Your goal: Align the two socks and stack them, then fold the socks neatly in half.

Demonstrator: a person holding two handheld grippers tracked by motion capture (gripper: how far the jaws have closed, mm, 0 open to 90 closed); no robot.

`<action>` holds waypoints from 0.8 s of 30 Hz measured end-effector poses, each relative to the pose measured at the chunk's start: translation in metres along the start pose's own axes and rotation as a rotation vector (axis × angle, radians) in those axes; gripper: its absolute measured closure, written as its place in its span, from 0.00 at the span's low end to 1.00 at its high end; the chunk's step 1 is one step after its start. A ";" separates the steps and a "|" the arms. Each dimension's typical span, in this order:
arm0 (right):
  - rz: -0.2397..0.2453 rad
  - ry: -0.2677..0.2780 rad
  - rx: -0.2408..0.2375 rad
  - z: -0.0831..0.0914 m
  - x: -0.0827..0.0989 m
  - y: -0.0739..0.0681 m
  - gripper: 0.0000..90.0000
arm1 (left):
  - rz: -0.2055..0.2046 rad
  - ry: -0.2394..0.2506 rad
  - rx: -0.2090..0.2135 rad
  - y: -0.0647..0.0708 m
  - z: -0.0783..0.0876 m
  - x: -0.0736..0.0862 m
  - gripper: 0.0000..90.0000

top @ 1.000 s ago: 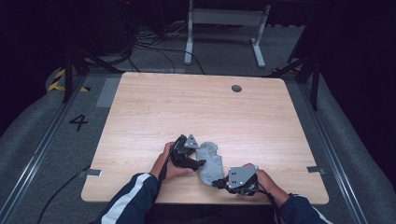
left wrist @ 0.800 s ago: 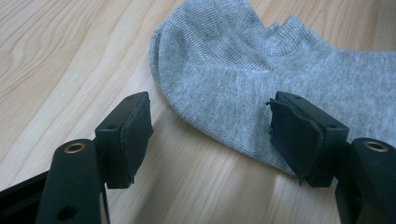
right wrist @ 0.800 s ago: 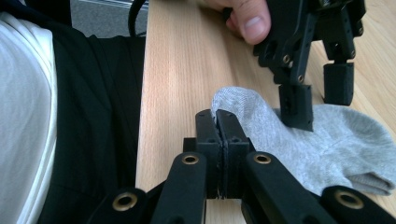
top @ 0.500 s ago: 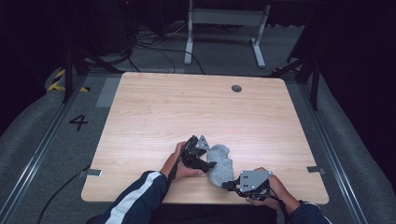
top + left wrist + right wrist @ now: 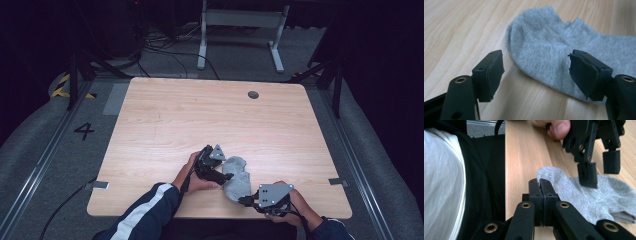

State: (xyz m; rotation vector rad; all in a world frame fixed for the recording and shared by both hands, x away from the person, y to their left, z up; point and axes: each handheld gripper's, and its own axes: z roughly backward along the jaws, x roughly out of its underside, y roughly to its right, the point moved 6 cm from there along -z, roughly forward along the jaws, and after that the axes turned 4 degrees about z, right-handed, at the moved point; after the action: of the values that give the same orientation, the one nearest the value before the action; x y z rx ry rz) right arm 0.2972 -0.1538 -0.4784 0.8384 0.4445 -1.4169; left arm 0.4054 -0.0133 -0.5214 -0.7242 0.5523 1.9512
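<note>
A grey sock lies on the wooden counter, near the edge on the person's side, between the two grippers.

The right gripper has its fingers clenched on the sock: in the right gripper view the two black pads are pressed together and a small fold of the grey fabric is caught between them at the tip. This pinched part is lifted a little, and the rest of the sock lies flat on the wood. In the high view this gripper is at the lower right end of the sock, close to the counter's edge, with the person's right hand behind it.

The left gripper is released. Its fingers have just been opening, and they stand well apart (one over the bare wood, the other over the grey fabric). The rounded end of the sock lies between and beyond them, but the pads do not press on it. In the high view the left gripper is at the left side of the sock, and the left hand, with a dark sleeve that has a white stripe, holds it.
</note>
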 end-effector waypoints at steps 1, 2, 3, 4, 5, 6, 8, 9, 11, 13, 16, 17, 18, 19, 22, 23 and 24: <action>0.006 0.001 0.003 0.001 -0.001 0.000 1.00 | -0.003 -0.005 0.002 0.001 -0.001 0.001 0.30; 0.008 0.003 0.004 0.002 -0.002 -0.001 1.00 | 0.003 -0.004 0.012 0.001 -0.002 0.001 0.30; 0.007 0.007 0.007 0.003 -0.003 -0.001 1.00 | 0.003 -0.004 0.013 0.000 -0.002 0.001 0.29; 0.010 0.010 0.009 0.003 -0.003 0.000 1.00 | 0.019 -0.002 0.018 0.000 -0.003 0.001 0.28; 0.010 0.014 0.011 0.004 -0.004 0.000 1.00 | 0.019 -0.001 0.020 0.000 -0.003 0.001 0.28; 0.009 0.019 0.010 0.005 -0.004 0.001 1.00 | 0.011 0.000 0.021 0.000 -0.003 0.001 0.28; 0.013 0.023 0.016 0.006 -0.004 0.001 1.00 | 0.002 0.000 0.023 0.000 -0.003 0.001 0.28; 0.014 0.028 0.024 0.007 -0.005 0.002 1.00 | 0.001 0.000 0.025 0.000 -0.003 0.001 0.28; 0.016 0.045 0.040 0.010 -0.007 0.004 1.00 | -0.005 0.001 0.031 0.001 -0.003 0.002 0.28; 0.016 0.058 0.052 0.012 -0.009 0.006 1.00 | -0.015 -0.002 0.040 0.002 -0.002 0.003 0.28; 0.019 0.070 0.063 0.015 -0.011 0.007 1.00 | -0.040 -0.007 0.055 0.003 -0.001 0.004 0.28; 0.022 0.071 0.068 0.016 -0.011 0.008 1.00 | -0.044 -0.006 0.057 0.004 -0.001 0.004 0.28; 0.021 0.071 0.072 0.017 -0.012 0.008 1.00 | -0.041 -0.002 0.064 0.005 -0.002 0.004 0.28; 0.022 0.073 0.078 0.019 -0.012 0.008 1.00 | -0.042 -0.002 0.066 0.006 -0.002 0.004 0.28; 0.021 0.077 0.092 0.022 -0.010 0.008 1.00 | -0.061 -0.008 0.073 0.008 -0.002 0.004 0.28; 0.021 0.079 0.095 0.024 -0.010 0.008 1.00 | -0.055 -0.005 0.074 0.009 -0.002 0.004 0.28; 0.021 0.080 0.100 0.024 -0.011 0.009 1.00 | -0.055 -0.001 0.079 0.010 -0.003 0.003 0.28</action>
State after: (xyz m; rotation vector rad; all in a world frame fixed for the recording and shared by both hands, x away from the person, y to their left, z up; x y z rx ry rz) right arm 0.2993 -0.1651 -0.4528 0.9809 0.4276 -1.3988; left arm 0.3960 -0.0173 -0.5250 -0.6812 0.5994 1.8681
